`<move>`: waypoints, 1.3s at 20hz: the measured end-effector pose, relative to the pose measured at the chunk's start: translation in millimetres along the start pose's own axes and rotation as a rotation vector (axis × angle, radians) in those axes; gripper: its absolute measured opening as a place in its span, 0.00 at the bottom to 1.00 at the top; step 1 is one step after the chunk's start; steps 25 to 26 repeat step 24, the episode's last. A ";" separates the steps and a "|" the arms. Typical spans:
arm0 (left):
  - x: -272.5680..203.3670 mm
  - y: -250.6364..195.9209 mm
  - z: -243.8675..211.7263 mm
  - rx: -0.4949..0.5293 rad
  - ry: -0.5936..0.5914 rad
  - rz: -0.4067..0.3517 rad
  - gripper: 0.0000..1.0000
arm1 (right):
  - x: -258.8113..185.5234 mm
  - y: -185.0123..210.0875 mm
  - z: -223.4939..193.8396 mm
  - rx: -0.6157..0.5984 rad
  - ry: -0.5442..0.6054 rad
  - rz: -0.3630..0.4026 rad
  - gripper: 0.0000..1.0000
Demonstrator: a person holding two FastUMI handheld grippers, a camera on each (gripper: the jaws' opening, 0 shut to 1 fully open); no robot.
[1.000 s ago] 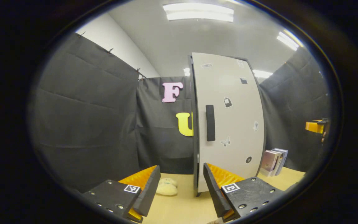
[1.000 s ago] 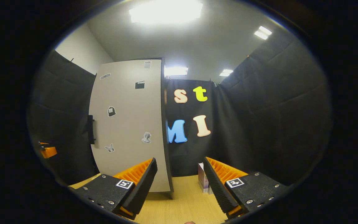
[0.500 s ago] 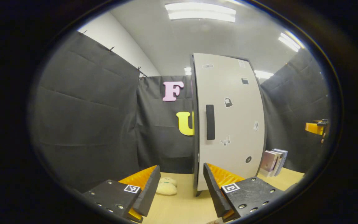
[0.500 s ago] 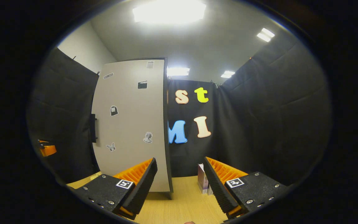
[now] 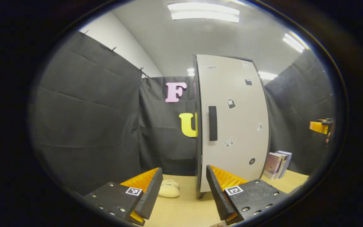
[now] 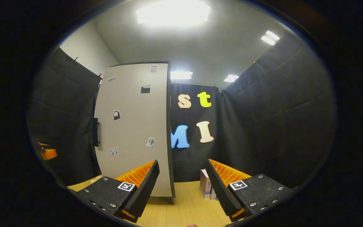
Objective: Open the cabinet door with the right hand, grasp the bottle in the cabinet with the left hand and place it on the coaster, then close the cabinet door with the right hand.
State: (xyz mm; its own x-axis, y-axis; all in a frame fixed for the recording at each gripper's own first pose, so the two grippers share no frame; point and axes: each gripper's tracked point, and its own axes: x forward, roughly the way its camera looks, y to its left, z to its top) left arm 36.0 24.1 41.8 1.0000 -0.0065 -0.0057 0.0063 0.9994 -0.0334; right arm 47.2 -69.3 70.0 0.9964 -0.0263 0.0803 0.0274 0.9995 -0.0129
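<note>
In the left gripper view, the left gripper (image 5: 184, 189) is hovering low over the wooden table (image 5: 184, 211) with its two fingers spread wide apart and nothing between them. Straight ahead at twelve o'clock the cabinet (image 5: 232, 126) is standing upright on the table, and its pale door is sitting flush and closed. The dark handle (image 5: 212, 123) is running vertically down the door near its left edge, just above the gap between the fingers. Small stickers are dotting the door face. A pale, fluffy round pad (image 5: 169, 189), perhaps the coaster, is lying flat on the table at about eleven o'clock, just left of the cabinet's foot and beside the left finger. A few books (image 5: 277, 164) are leaning against the cabinet's right side at about two o'clock. Far off at three o'clock, the right gripper (image 5: 320, 126) is peeking in at the edge of the view, well apart from the door.

In the right gripper view, the right gripper (image 6: 181, 186) is hanging with its fingers likewise parted and holding nothing. The cabinet (image 6: 134, 132) is standing at about eleven o'clock, its handle (image 6: 95, 132) out on the far left edge of the door. The books (image 6: 205, 188) are showing between the fingers on the table (image 6: 181, 211). The left gripper (image 6: 47, 153) is sitting at nine o'clock. With the door closed, I cannot tell where the bottle is.
</note>
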 end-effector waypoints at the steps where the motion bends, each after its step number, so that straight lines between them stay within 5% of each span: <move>1: 0.5 0.3 -1.1 0.000 0.002 -0.002 0.84 | 1.2 -0.2 1.3 0.001 -0.006 -0.001 0.93; 26: -6.7 9.9 13.1 0.022 -0.031 0.007 0.79 | -8.5 15.6 -8.8 -0.002 0.024 0.047 0.92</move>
